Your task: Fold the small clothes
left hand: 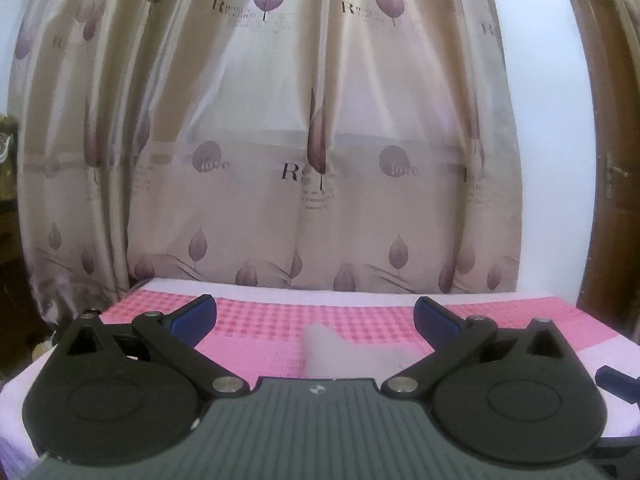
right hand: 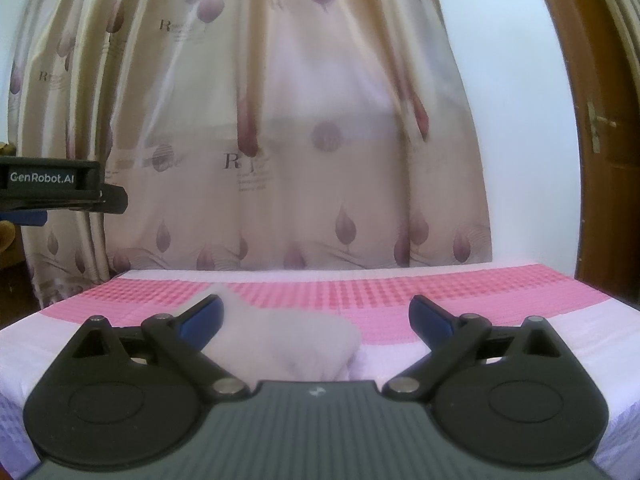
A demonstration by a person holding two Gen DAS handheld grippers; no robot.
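One pale garment (right hand: 288,340) before curtain (right hand: 280,120)

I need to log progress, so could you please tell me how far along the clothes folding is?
Done: nothing visibly folded yet; the small pale garment lies rumpled on the pink checked cloth. In hand: nothing; the left hand-held gripper and the right hand-held gripper are both open above it. Left: gripping and folding it.

A small garment (right hand: 288,344) lies on the bed (right hand: 480,312), nearer its front edge than its far edge, left of the middle in the right wrist view. Behind the far edge hangs a curtain (right hand: 280,140); a door (right hand: 608,120) stands beyond the right edge.
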